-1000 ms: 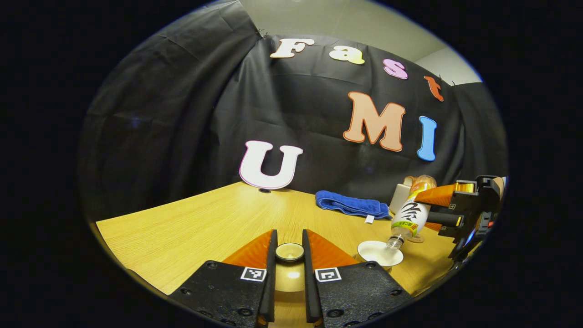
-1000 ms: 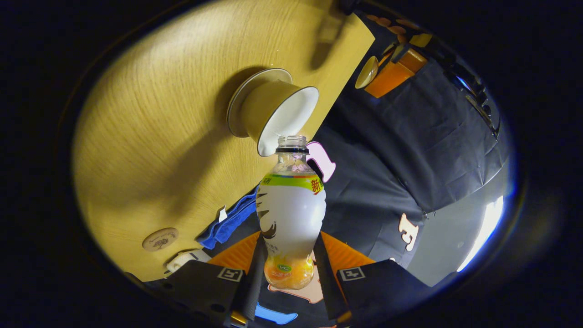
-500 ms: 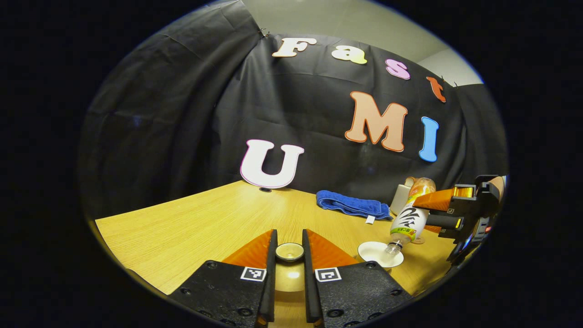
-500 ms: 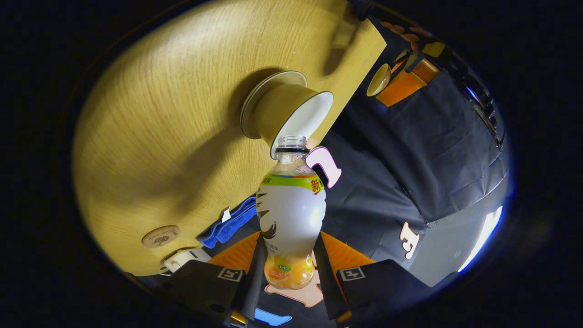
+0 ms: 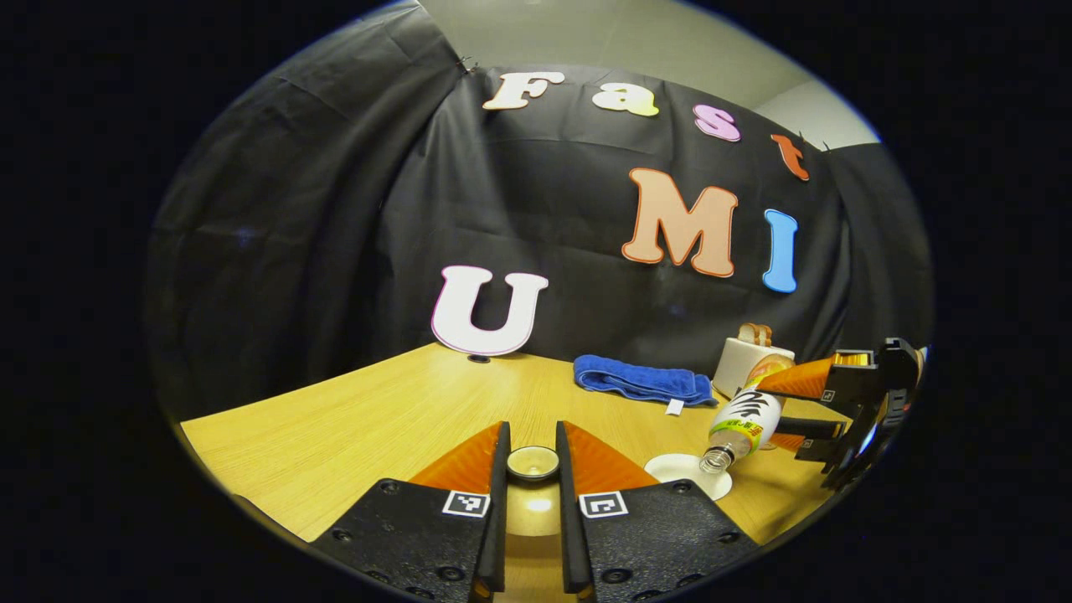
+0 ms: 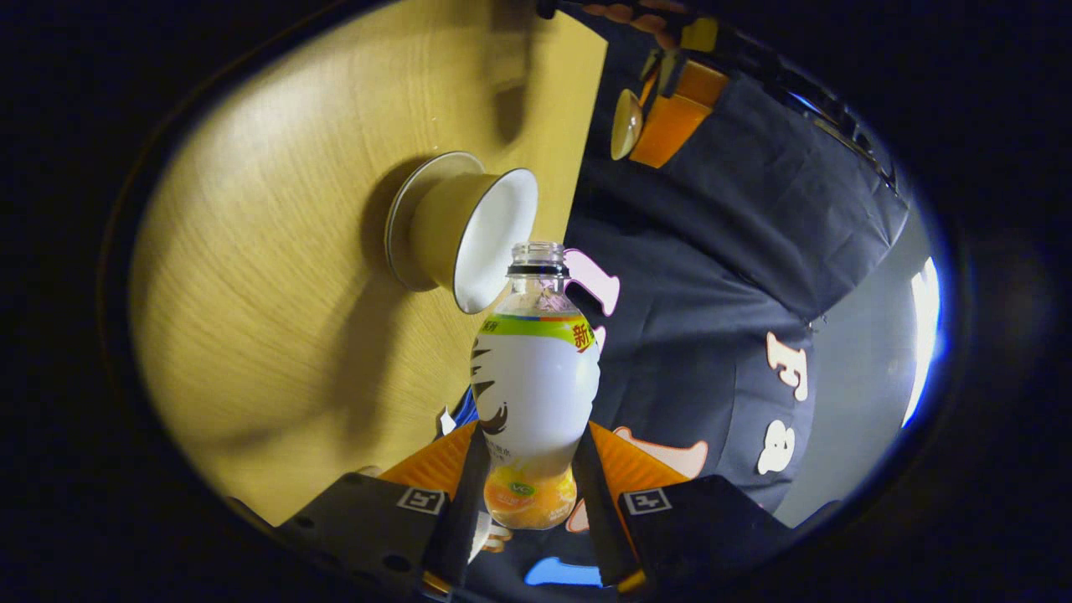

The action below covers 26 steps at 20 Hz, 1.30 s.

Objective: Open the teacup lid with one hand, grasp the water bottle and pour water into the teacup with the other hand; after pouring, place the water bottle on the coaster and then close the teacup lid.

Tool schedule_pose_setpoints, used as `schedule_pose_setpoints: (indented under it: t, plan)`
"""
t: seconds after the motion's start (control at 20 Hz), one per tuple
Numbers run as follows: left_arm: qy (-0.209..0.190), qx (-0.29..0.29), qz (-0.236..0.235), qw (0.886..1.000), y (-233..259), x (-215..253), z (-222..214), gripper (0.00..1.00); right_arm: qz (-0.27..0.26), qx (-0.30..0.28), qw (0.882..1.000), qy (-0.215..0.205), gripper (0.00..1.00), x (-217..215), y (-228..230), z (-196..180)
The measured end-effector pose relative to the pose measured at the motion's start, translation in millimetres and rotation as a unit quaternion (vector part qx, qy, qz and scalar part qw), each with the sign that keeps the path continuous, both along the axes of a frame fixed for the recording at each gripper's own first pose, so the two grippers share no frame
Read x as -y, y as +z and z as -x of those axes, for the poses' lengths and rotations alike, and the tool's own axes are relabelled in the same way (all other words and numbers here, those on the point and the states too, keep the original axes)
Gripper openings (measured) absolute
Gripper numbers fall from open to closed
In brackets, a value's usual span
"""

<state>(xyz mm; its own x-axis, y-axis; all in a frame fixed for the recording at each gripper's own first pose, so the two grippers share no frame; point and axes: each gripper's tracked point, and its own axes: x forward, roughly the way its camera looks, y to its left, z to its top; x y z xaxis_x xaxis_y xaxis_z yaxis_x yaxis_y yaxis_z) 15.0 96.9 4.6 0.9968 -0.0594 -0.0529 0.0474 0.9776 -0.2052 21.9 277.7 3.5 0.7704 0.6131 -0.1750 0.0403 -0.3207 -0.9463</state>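
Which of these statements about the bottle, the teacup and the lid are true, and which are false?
1. The right gripper holds the water bottle tilted, its open mouth at the teacup. True.
2. The bottle has its cap on. False: the mouth is uncapped.
3. The left gripper holds the teacup lid between its fingers. True.
4. The blue towel covers the teacup. False: it lies folded by the wall, apart from the cup.

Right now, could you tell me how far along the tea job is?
Done: the lid is off, held in the left gripper. In hand: the right gripper tips the bottle over the teacup. Left: bottle onto the coaster, lid back on.
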Motion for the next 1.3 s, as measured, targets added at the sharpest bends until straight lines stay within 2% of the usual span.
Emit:
schedule_pose_setpoints:
  t: [0.15, 0.25, 0.4, 0.5, 0.6, 0.7, 0.8, 0.85, 0.95, 1.1, 1.3]
  plan:
    - [-0.011, 0.002, -0.007, 1.0, 6.3, 13.7, -5.3, 0.24, -0.073, -0.053, 0.996, -0.025, 0.64, 11.7, -2.2, 5.8]
    - [-0.018, 0.004, -0.011, 1.0, 11.5, 23.2, -8.5, 0.24, -0.128, -0.096, 0.986, -0.046, 0.65, 19.3, -9.8, 11.7]
    - [-0.024, 0.007, -0.017, 1.0, 15.0, 36.2, -12.6, 0.24, -0.209, -0.148, 0.965, -0.051, 0.63, 19.3, -5.8, 26.3]
    - [-0.03, 0.003, -0.018, 0.999, 17.1, 46.4, -15.6, 0.24, -0.266, -0.179, 0.945, -0.06, 0.65, 22.9, 1.7, 25.5]
    - [-0.038, 0.002, -0.021, 0.999, 17.8, 58.8, -17.2, 0.24, -0.334, -0.223, 0.912, -0.081, 0.62, 32.7, 7.5, 17.5]
    - [-0.045, 0.004, -0.03, 0.999, 20.8, 69.9, -18.7, 0.24, -0.401, -0.263, 0.872, -0.103, 0.6, 44.3, 16.6, 5.3]
    - [-0.054, 0.007, -0.035, 0.998, 24.2, 81.6, -20.7, 0.24, -0.457, -0.289, 0.833, -0.116, 0.65, 59.6, 27.0, -5.3]
    - [-0.059, 0.007, -0.034, 0.998, 25.8, 87.8, -21.9, 0.24, -0.479, -0.297, 0.817, -0.124, 0.6, 69.0, 31.5, -9.9]
    - [-0.065, 0.008, -0.035, 0.997, 28.4, 96.3, -23.2, 0.24, -0.52, -0.315, 0.782, -0.135, 0.64, 89.3, 37.9, -19.3]
    - [-0.072, 0.01, -0.043, 0.996, 30.1, 107.7, -25.6, 0.24, -0.582, -0.341, 0.723, -0.149, 0.6, 115.8, 43.9, -36.5]
    - [-0.083, 0.01, -0.049, 0.995, 29.5, 120.4, -26.7, 0.24, -0.645, -0.356, 0.654, -0.169, 0.61, 142.7, 40.4, -77.6]
